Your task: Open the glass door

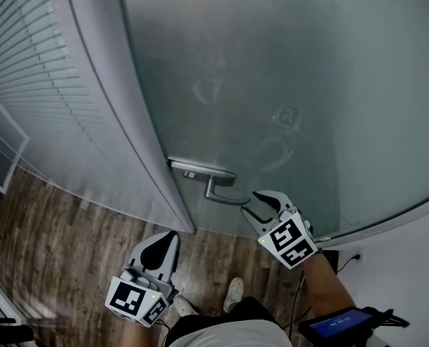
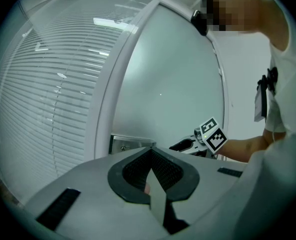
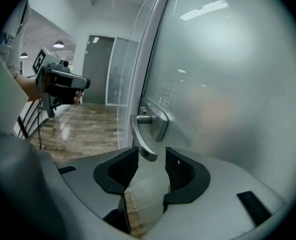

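Note:
The frosted glass door fills the upper right of the head view. On its left edge it carries a metal plate with a lever handle. My right gripper stands open just right of the lever's free end. In the right gripper view the lever handle curves down, and its tip lies level with the mouth of my right gripper, touching neither pad. My left gripper hangs lower left, away from the door, shut with nothing in it. The left gripper view shows its pads closed together.
A pale door frame borders the door on the left, with a wall of slatted blinds beyond it. Wooden floor lies below, with the person's shoe near the bottom. A white wall stands at the right.

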A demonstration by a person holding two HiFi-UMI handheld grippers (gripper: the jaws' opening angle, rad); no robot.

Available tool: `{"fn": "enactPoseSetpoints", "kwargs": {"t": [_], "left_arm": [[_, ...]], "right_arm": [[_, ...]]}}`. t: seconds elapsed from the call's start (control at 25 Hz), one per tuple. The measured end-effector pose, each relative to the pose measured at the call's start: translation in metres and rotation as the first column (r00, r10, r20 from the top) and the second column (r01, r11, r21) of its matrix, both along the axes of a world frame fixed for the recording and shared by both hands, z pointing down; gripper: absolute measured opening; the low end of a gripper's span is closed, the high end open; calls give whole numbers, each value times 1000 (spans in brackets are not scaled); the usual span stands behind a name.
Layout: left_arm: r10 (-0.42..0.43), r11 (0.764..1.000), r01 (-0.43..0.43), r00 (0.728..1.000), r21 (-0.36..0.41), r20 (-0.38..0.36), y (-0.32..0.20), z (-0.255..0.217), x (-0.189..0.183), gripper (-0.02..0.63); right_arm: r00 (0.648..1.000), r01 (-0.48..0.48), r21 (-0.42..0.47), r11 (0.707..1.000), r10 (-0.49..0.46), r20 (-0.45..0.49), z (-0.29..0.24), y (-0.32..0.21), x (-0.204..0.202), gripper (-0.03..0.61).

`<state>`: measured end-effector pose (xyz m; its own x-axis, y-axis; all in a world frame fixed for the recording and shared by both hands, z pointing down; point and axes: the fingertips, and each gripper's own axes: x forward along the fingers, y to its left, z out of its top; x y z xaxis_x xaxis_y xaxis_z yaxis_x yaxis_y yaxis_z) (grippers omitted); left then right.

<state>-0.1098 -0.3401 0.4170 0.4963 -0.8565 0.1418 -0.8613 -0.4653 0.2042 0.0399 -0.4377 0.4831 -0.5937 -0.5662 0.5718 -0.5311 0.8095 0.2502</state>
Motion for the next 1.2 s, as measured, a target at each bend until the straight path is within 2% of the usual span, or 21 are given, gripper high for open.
{"fn": "enactPoseSetpoints", "kwargs": {"t": [0.08,0.2,0.44,0.56,0.72,1.0,1.2], "left_arm": [[-2,1000,2,1000,2,-2,-3,0,-2,0],[-2,1000,2,1000,1,-5,-6,1,-4,0],[5,1000,-5,1000,2,-9,-10,0,-2,0],[11,1000,-11,1000,11,-4,-9,4,10,0],[27,999,-27,1000,28,-2,-6,2,21,0],[12,999,-12,1000,32,-17,-22,0,18,0],[5,999,-4,1000,39,-19,-23,-6,12,0]], "right_arm": [[1000,-2,-7,1000,2,-3,2,-1,-1,161],[1000,1,-15,1000,0,10,5,0,-3,106],[998,-33,-5,999,33,48,5,0,-2,104],[996,-51,-18,999,52,78,23,2,5,104],[986,-95,15,995,92,139,27,0,13,105],[984,-124,2,992,122,132,31,-29,13,106],[973,-184,5,983,181,142,25,-46,15,106]]}}
